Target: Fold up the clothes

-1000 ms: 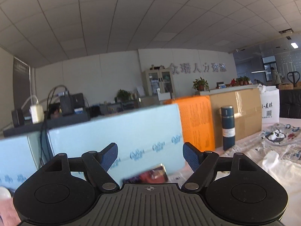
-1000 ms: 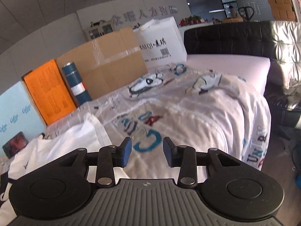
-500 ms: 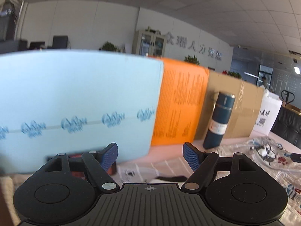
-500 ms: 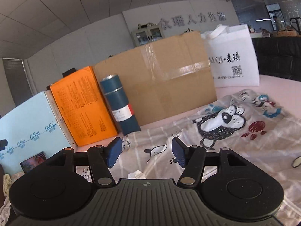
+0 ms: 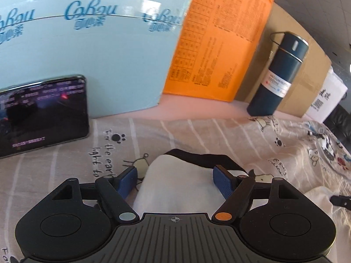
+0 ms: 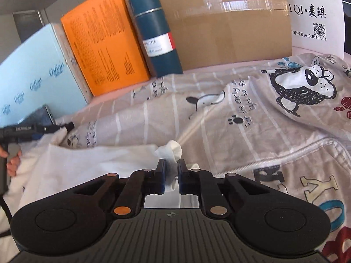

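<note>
Jaws down on the white garment (image 6: pixel 92 164)

Your right gripper (image 6: pixel 170 173) has narrowed from half-open onto a bunched corner; your left gripper (image 5: pixel 175 180), dropped low, stands wide astride the black-trimmed edge (image 5: pixel 204 160). Garment lies on the bed's printed sheet (image 6: pixel 219 114) beneath both jaws, ready for lifting.

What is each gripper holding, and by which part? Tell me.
The right gripper pinches a bunched corner of the white garment. The left gripper is open over its black-trimmed end, holding nothing.

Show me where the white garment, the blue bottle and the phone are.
white garment (image 6: pixel 87 164), right wrist view, flat body of the cloth
blue bottle (image 6: pixel 156 32), right wrist view, middle of its side
phone (image 5: pixel 41 114), left wrist view, centre of screen
</note>
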Available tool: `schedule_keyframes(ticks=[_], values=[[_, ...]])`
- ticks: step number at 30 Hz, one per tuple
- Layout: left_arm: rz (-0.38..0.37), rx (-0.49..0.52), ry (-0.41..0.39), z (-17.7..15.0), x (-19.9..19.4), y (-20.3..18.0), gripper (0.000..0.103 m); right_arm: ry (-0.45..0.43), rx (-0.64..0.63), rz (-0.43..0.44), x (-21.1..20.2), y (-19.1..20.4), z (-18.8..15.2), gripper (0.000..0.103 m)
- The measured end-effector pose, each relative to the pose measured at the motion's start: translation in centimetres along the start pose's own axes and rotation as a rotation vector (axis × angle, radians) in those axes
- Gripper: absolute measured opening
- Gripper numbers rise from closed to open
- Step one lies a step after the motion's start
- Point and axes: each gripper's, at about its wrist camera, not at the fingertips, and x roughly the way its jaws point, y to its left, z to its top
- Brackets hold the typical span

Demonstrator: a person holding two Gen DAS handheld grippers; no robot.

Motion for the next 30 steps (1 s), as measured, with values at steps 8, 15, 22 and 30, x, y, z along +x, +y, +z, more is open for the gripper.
schedule_keyframes(ticks=[8,15,22,30], values=[[-0.035,0.054,-0.009,-0.3,0.3,-0.1,0.035,-0.047,-0.012,-0.058,-1.9,-1.1,0.2,0.015],[-0.007,0.091,-0.097,0.0,-1.1,-0.4,0.003,-0.165,0.004,0.046,-2.2,-2.1,2.2,0.075],[0.154,0.288,-0.316,0.0,-4.8,-3.3,0.003,0.006,-0.073,0.066,2.7,-0.4,2.2,0.025],[0.336,0.398,-0.320,-0.1,-1.6,-4.8,0.003,-0.180,-0.285,-0.095,2.5,2.8,3.4,0.008]])
